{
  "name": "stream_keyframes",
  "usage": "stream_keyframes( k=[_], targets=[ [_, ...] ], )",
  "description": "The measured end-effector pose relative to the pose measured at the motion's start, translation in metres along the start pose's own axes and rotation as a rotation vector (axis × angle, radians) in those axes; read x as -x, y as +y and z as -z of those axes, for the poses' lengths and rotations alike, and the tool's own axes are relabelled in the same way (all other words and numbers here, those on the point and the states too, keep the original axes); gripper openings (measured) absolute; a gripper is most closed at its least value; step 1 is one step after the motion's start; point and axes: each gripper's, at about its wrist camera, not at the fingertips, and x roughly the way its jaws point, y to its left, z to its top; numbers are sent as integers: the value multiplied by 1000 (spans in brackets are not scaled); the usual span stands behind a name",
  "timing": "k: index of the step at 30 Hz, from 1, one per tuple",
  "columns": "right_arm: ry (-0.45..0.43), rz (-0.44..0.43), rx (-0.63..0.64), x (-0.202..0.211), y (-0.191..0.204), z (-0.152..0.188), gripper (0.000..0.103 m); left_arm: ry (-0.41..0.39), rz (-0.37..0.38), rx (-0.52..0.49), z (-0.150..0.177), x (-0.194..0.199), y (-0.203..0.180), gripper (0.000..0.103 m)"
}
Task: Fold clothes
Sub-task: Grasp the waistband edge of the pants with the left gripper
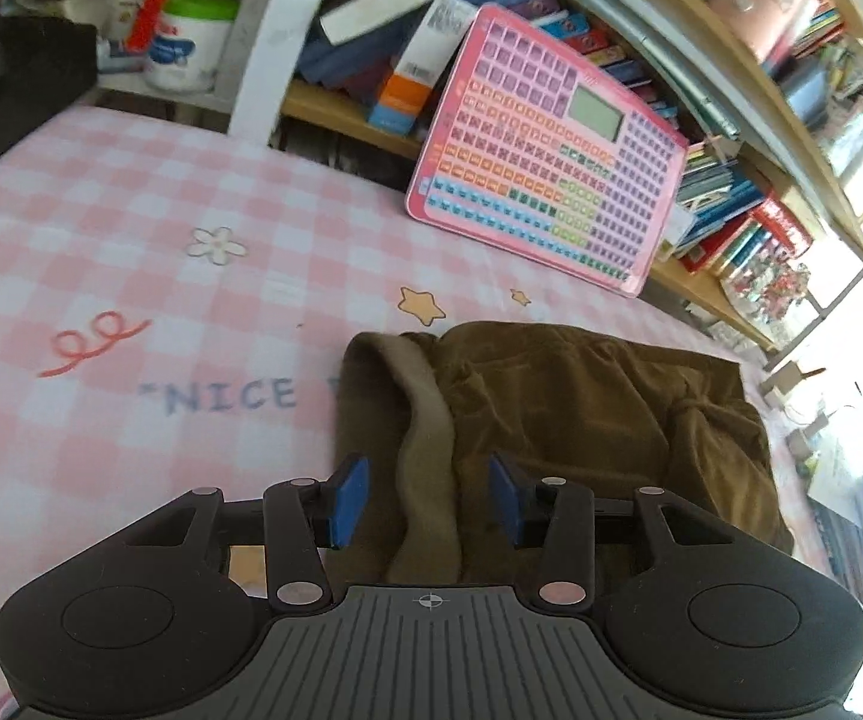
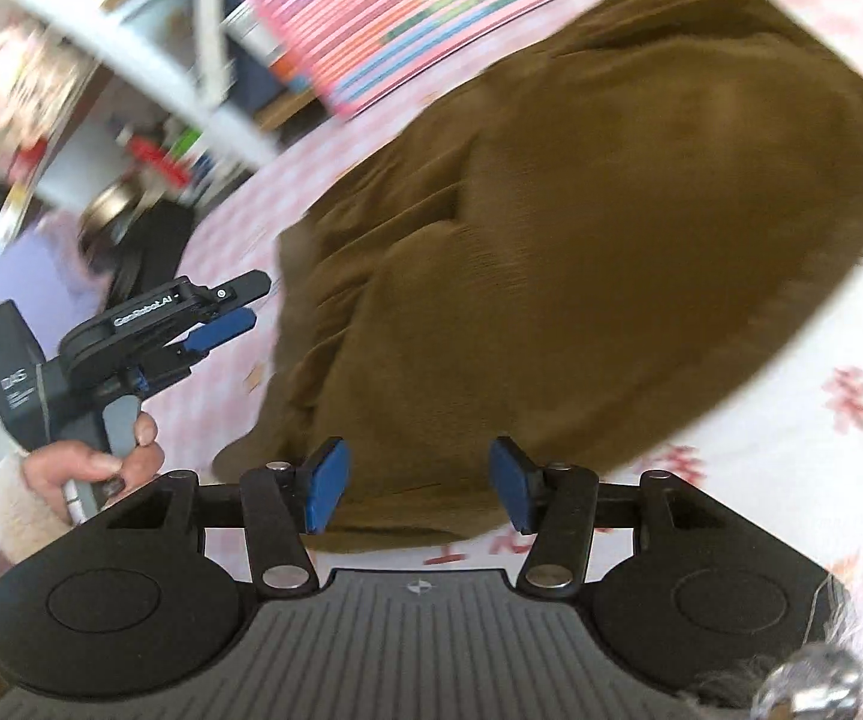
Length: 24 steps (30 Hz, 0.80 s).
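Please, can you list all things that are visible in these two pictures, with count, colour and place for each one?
garment: one, olive brown, folded, lying on the bed sheet
bed sheet: one, pink and white checks with stars and letters, under the garment
keyboard toy: one, pink with coloured keys, leaning against the bookshelf
bookshelf: one, wooden, full of books, behind the bed
tub: one, white with green lid, far left
left gripper: one, black with blue pads, open over the garment edge
right gripper: one, black with blue pads, open at the garment's near edge

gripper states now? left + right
Left gripper: open, holding nothing, over the brown garment.
Right gripper: open, holding nothing, at the garment's edge.
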Motion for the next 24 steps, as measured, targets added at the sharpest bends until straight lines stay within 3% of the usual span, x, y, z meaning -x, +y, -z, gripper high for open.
stream_keyframes(
  k=[3, 5, 9, 12, 14, 18, 22, 24],
  targets=[
    [-26, 29, -40, 6, -7, 4, 50, -10, -10, 3, -3, -5, 2, 34],
    [-43, 48, -66, 9, -12, 6, 50, -17, -16, 5, -4, -8, 4, 19],
    [-64, 74, -116, 16, -20, 10, 50, -31, -29, 9, -8, -15, 6, 3],
    [-81, 83, -139, 18, -21, 11, 50, -58, -44, 27, -13, -16, 12, 3],
    [-93, 87, -140, 20, -21, 11, 50, -118, -81, 98, -28, -6, 32, 3],
    [-103, 92, -151, 22, -24, 13, 50, -144, -200, 70, -45, 1, 61, 4],
    [-110, 107, -174, 22, -27, 12, 50, -126, -251, 70, -43, 10, 80, 19],
    [-111, 109, -172, 21, -27, 10, 50, -126, -266, 68, -40, 17, 87, 19]
  ],
)
